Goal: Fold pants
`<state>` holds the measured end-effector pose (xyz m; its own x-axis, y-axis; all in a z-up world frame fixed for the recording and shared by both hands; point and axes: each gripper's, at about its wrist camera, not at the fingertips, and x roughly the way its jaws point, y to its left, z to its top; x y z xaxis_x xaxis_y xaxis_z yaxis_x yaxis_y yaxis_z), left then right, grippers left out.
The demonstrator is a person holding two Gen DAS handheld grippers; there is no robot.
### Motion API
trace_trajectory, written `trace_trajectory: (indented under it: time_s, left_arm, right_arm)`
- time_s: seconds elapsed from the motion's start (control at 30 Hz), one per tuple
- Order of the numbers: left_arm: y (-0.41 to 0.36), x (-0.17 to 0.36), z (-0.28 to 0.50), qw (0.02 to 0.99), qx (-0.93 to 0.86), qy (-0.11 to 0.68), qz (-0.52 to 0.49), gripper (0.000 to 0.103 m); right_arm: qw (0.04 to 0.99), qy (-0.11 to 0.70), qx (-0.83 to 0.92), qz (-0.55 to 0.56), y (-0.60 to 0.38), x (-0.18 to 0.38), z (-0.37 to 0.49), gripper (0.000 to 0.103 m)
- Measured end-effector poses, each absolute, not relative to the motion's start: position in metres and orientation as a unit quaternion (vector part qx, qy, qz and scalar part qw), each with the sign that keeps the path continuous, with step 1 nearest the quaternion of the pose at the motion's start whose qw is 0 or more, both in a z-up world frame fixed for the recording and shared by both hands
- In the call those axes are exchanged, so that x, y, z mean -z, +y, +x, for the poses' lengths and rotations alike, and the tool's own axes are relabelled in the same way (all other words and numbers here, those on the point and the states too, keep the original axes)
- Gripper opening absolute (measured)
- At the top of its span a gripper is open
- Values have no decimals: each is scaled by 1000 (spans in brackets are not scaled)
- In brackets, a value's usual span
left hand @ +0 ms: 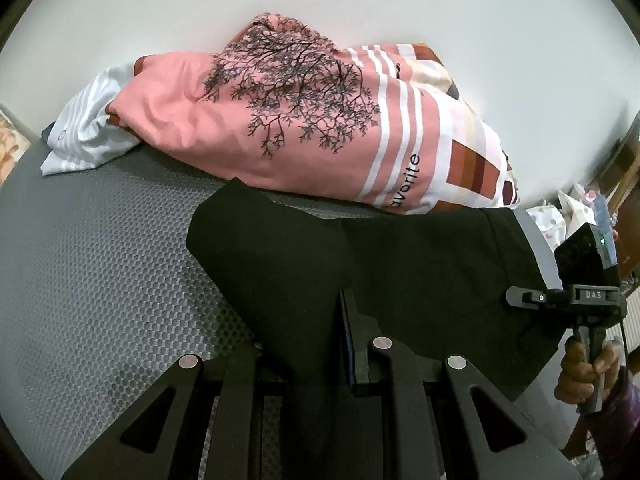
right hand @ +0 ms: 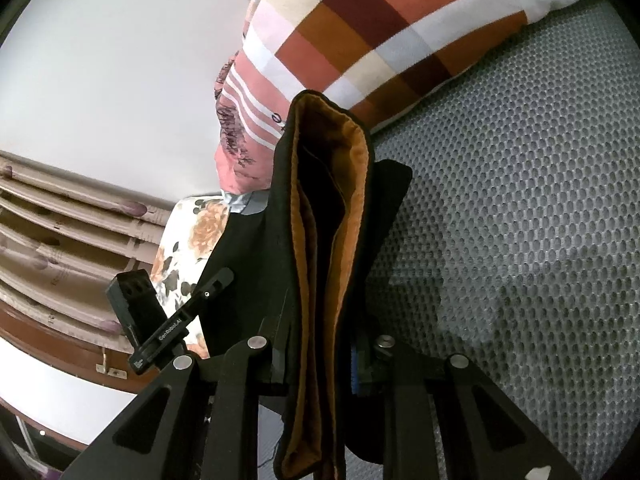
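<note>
Both jaws tight on pants (left hand: 400,264)

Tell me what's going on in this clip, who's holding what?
A person with a handheld gripper in each hand is folding black pants on a grey mesh mattress. The left gripper is clamped on the dark fabric, and the right gripper pinches a bunched edge showing orange lining. A pink patterned pillow lies behind, against the wall.
</note>
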<state>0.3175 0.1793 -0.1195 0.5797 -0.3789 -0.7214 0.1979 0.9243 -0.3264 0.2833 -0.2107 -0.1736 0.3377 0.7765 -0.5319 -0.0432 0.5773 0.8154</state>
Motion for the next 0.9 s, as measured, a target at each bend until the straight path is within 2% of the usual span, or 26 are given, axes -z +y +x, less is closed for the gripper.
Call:
trace_trajectory:
  time_s: [0.6,0.9]
  left_arm:
    - [190,114,345,893,147,412,-109,17]
    - [197,132,352,892,135,420,-103,17]
  right_arm:
    - [738,493,-280,366,-196,169,309,19]
    - [737,496,-275,369,-192,177,319,19]
